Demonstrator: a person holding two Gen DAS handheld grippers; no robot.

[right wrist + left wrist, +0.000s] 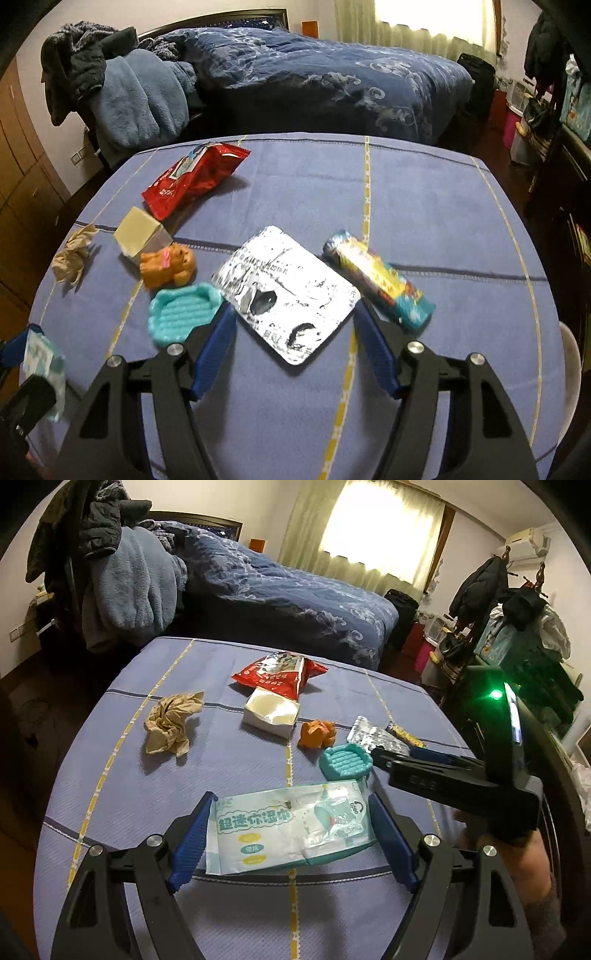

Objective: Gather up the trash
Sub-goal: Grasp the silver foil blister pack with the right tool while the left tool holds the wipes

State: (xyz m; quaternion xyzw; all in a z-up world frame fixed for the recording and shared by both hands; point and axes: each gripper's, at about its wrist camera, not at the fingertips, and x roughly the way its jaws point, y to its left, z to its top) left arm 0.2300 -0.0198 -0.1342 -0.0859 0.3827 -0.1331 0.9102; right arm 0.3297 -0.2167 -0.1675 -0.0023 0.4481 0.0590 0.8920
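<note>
My left gripper [291,805] is open, its blue fingers on either side of a flat wet-wipes pack [288,827] on the blue tablecloth [110,794]. My right gripper [291,314] is open around the near part of a silver blister sheet [284,291]. Other trash lies on the table: a red snack bag [280,674], a crumpled brown paper [171,722], a small white box [271,710] and a colourful wrapper tube [380,277]. The wipes pack also shows in the right wrist view [42,365].
An orange toy bear [168,266] and a teal toy sofa [184,310] sit left of the blister sheet. A bed [295,594] with blue bedding lies beyond the table. A clothes rack [517,609] stands at the right.
</note>
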